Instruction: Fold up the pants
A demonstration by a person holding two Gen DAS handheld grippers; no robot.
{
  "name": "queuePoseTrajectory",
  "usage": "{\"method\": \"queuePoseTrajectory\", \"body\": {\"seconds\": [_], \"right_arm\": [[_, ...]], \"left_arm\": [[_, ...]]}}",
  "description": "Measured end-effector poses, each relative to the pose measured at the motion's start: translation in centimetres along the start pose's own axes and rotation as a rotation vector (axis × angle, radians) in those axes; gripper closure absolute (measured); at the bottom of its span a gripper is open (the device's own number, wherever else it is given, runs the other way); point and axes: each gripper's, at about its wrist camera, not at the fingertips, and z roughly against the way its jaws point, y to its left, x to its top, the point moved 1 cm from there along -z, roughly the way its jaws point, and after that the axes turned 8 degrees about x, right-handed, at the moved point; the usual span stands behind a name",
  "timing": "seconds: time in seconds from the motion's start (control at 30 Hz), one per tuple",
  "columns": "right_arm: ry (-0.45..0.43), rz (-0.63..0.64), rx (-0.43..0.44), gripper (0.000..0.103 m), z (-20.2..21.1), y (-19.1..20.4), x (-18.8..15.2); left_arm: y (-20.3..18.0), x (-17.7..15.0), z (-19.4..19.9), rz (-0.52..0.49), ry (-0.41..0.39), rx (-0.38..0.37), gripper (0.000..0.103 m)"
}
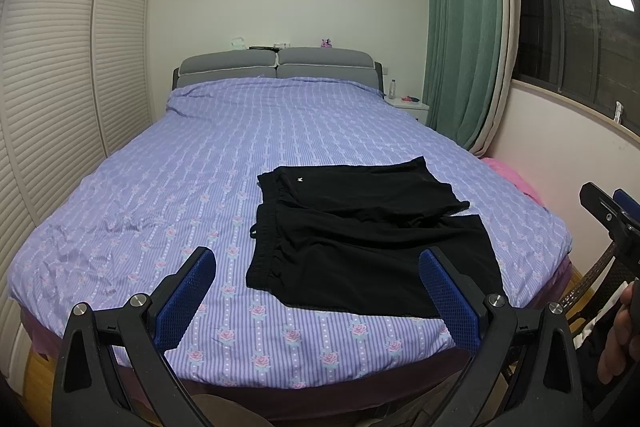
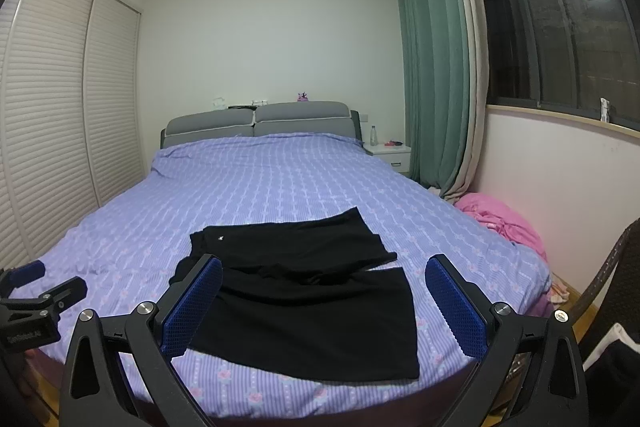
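In the left wrist view, the left hand-held gripper (image 1: 316, 291) is released, its jaws wide apart above the bed (image 1: 180, 167), where black pants (image 1: 360, 235) lie flat near the foot edge. In the right wrist view, the right hand-held gripper (image 2: 324, 303) is also released, above the pants (image 2: 304, 307).

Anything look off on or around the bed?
Mostly tidy. The black pants lie loosely doubled, their layers offset rather than edge to edge. A pink bundle of fabric sits heaped beside the bed. Both grippers, left and right, are open and empty.
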Motion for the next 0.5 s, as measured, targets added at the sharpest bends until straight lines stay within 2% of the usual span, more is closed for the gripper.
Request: {"method": "queuePoseTrajectory", "body": {"seconds": [0.5], "right_arm": [[0.002,0.000,-0.003,0.000,-0.09,-0.29,-0.40]], "left_arm": [[0.30,0.16,0.17,0.003,-0.002,0.005,0.000]]}}
